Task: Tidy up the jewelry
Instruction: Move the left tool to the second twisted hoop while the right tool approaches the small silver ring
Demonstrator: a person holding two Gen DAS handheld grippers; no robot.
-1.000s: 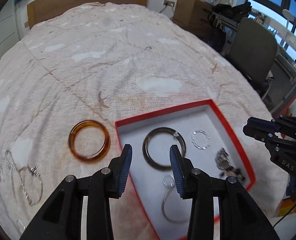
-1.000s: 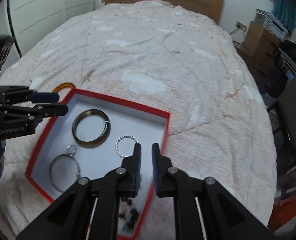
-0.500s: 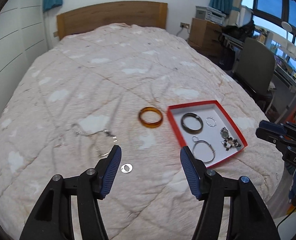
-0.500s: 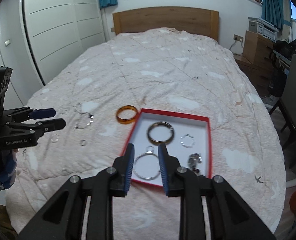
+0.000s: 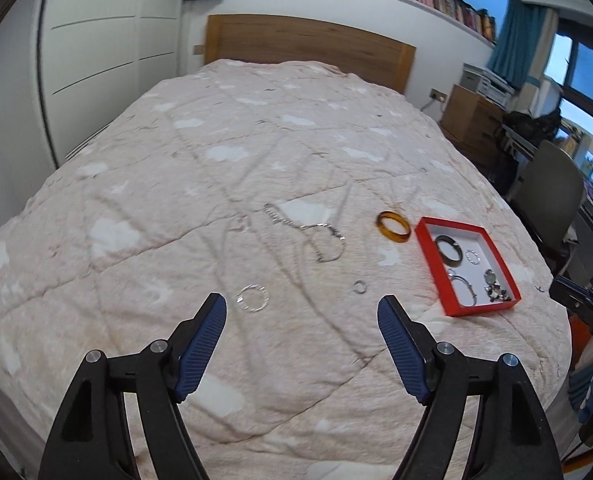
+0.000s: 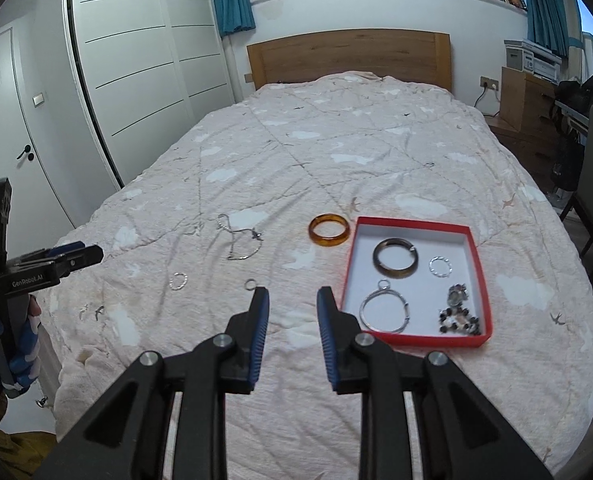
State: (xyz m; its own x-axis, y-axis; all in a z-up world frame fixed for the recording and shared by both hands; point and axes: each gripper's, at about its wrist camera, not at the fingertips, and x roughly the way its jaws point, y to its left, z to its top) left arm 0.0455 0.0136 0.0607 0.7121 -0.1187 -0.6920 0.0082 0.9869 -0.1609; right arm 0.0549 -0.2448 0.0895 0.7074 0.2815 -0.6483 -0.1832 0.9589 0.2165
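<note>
Both hand-held grippers hang empty above the pink quilted bed [image 6: 376, 152]: the left hand-held gripper [image 5: 302, 320] spread wide, the right hand-held gripper [image 6: 292, 312] parted less. The red cardboard tray [image 6: 481, 280] already holds several pieces; the amber resin bangle [image 6: 330, 230], thin silver chain [image 6: 240, 240] and small silver rings [image 6: 178, 281] lie loose. I'd worry the chain snags in the soft folds. There's open quilt all round, though the tray sits near the bed's edge.
</note>
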